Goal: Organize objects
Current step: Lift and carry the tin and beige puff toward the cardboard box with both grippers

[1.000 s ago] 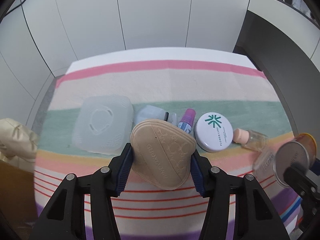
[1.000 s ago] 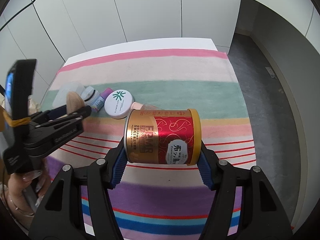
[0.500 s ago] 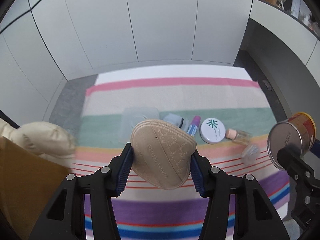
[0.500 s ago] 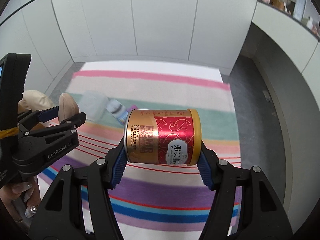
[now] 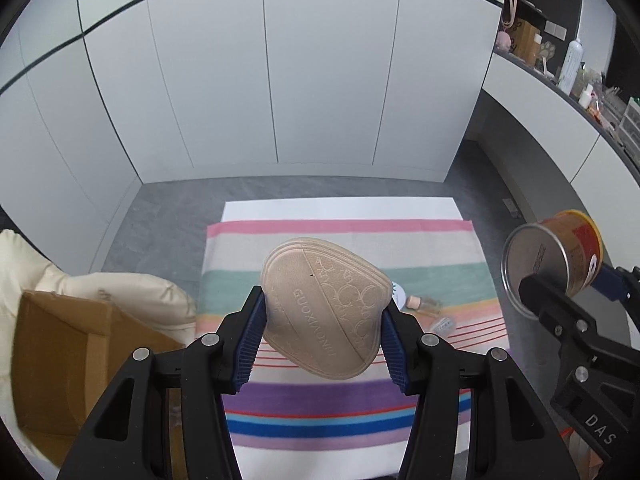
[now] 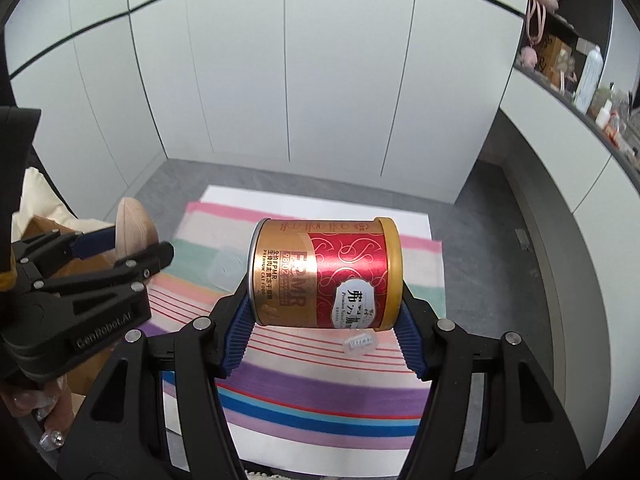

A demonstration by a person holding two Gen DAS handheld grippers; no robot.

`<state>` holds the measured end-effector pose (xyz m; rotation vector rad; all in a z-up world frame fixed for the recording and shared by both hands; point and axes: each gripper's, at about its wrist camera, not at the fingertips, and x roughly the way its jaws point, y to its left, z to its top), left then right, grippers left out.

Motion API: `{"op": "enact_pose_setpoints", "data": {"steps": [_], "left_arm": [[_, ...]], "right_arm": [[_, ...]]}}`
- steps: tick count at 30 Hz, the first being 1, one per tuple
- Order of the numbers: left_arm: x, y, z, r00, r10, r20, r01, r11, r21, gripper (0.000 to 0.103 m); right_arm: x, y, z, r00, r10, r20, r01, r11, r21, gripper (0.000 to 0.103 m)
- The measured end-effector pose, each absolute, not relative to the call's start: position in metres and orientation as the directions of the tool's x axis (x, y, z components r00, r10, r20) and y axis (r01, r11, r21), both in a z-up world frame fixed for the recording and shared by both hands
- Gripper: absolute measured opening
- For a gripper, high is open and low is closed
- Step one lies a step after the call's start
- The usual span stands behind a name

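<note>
Both of our hand-held grippers have gone way up and back since a second ago, so the striped cloth (image 5: 432,236) now looks small and far below, and a brown cardboard box (image 5: 60,360) has come into view at the far left.

We go from left to right. That box sits beside a cream cushion (image 5: 100,292). We think it is where things get put away, so lifting high helps us carry over its edge.

Next, our left hand-held gripper (image 5: 324,332) squeezes a tan heart-shaped pad (image 5: 324,312) between its blue fingers. We hold it by its two sides so it stays flat and does not slip. It says "GUOXIAONU". The side of this tool, seen from the right wrist view, reads "GenRobot.AI".

Down on the cloth, still waiting, are a small peach-capped bottle (image 5: 424,303), a clear little packet (image 5: 442,324) and a clear plastic lid (image 6: 226,268).

Last, our right hand-held gripper (image 6: 324,340) grips a gold and red can (image 6: 324,272) lying on its side, pinched at both ends so it cannot roll. It says "FRMR" and "PREMIUM CAT FOOD", plus Chinese words.
</note>
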<state>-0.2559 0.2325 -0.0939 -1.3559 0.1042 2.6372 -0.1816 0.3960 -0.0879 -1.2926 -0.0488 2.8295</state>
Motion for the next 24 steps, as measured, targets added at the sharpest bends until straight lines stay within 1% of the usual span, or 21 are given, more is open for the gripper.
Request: {"op": "enact_pose_setpoints", "data": {"steps": [5,9,16,22,24], "left_arm": [[-0.236,0.228,-0.055,-0.61,0.119,-0.784,-0.189,-0.982,-0.001,0.055],[-0.223,0.227,-0.034,-0.645,0.108,-0.757,-0.186,-0.982,0.019,0.055],[-0.206,0.227,-0.029,-0.632,0.1,-0.769,-0.186,-0.982,0.025,0.055],[-0.192,0.227,-0.027,-0.652,0.059,-0.756,-0.177,-0.981,0.076,0.055],[-0.188,0.226,-0.026,-0.648,0.065,-0.759,-0.181,-0.981,0.07,0.055]], "right_arm": [[-0.171,0.387,-0.057,-0.681,0.034,-0.731,0.0,-0.999,-0.046,0.065],[-0.163,0.382,-0.044,-0.691,0.026,-0.722,0.008,-0.999,-0.043,0.065],[-0.15,0.381,-0.032,-0.703,0.022,-0.711,0.007,-0.999,-0.038,0.065],[-0.142,0.379,-0.029,-0.699,0.018,-0.715,0.005,-1.0,-0.03,0.065],[-0.137,0.38,-0.028,-0.701,0.016,-0.713,0.005,-1.0,-0.027,0.065]]}}
